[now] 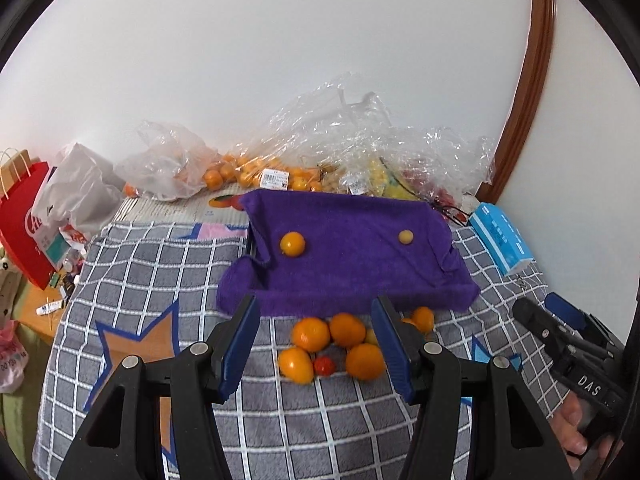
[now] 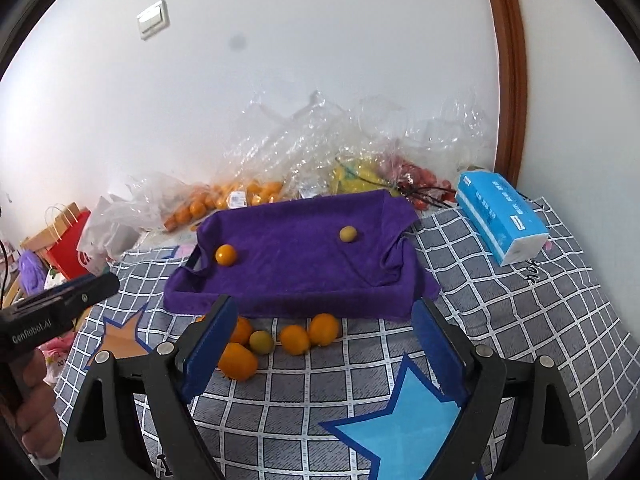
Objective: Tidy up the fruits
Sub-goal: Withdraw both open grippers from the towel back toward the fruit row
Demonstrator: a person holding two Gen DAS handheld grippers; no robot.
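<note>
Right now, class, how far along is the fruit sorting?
Done: an orange fruit and a yellow-green fruit lie in the purple-towel tray. In hand: nothing; left gripper and right gripper are empty. Left: the loose fruit pile before the tray.

Bagged fruit (image 1: 256,170) blurred behind crinkled plastic (image 1: 344,120)

Open checked blanket (image 2: 360,392) is left free in front of the fruit cluster (image 1: 336,344); passage beyond is blocked by the purple-draped tray (image 1: 352,264) and plastic bags (image 1: 320,140).
</note>
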